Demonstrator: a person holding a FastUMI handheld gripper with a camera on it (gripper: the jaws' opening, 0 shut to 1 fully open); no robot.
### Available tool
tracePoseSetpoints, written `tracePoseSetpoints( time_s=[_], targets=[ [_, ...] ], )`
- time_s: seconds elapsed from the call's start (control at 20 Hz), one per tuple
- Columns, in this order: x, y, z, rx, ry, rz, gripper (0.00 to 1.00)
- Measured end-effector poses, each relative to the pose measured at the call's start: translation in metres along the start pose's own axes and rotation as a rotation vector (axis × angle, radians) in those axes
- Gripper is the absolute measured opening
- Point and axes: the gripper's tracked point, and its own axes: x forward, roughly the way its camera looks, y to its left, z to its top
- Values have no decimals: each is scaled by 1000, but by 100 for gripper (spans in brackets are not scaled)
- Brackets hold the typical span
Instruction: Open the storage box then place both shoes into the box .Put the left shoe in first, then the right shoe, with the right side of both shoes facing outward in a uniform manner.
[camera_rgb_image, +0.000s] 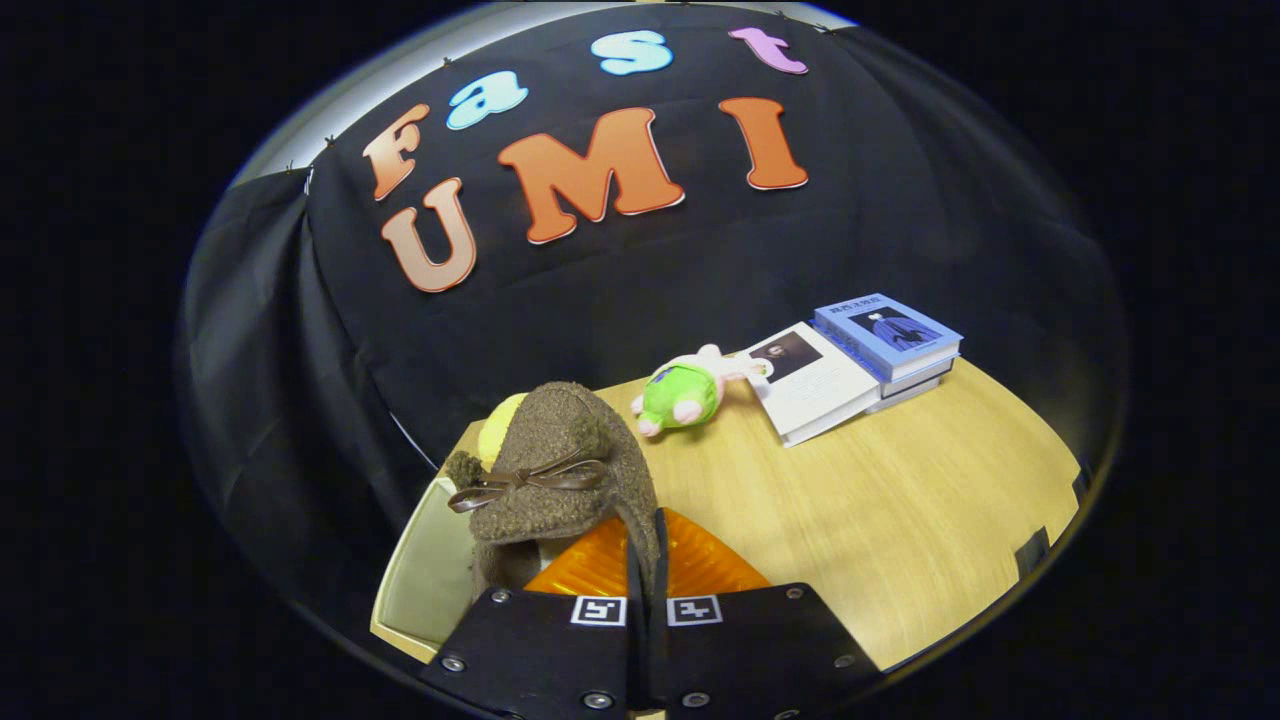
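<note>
- One brown fuzzy shoe (560, 470), tied across the top with a thin brown bow, hangs off the gripper (647, 560), lifted above the wooden table (900, 510).
- Two black fingers are clenched nearly together on the shoe's collar edge, which runs down into the narrow gap between them; the shoe's body leans ahead and to the left of the fingers.
- Just under the fingers and the shoe sits an orange ribbed panel (690, 565); whether it belongs to the storage box cannot be told.
- A pale cream tray-like piece (425, 575) lies left of the fingers, partly beneath the shoe.
- A yellow rounded object (497, 428) peeks out behind the shoe, mostly hidden.
- A green and pink plush toy (685, 392) rests on the table beyond the fingers, touching a white book (815, 385).
- Farther right, a blue book (885, 335) tops a short stack beside the white one.
</note>
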Motion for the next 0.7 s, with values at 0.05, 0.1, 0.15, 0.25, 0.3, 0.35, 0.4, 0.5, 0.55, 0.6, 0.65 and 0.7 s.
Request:
tracePoseSetpoints(
  time_s=[0.05, 0.1, 0.15, 0.25, 0.3, 0.35, 0.4, 0.5, 0.55, 0.6, 0.65, 0.7],
  targets=[
    [-1, 15, -3, 10, 6, 10, 0],
    [0, 27, -7, 18, 9, 17, 0],
    [1, 39, -11, 22, 16, 19, 0],
    [6, 58, -21, 18, 33, 15, 0],
    [9, 65, -27, 22, 42, 11, 1],
    [13, 69, -33, 31, 53, 6, 1],
    [17, 71, -39, 51, 58, -8, 1],
    [22, 70, -49, 54, 73, -46, 1],
    [26, 68, -54, 50, 82, -67, 1],
    [29, 68, -58, 46, 87, -83, 1],
    [32, 69, -61, 44, 95, -92, 2],
    [34, 71, -64, 39, 101, -94, 2]
  ],
)
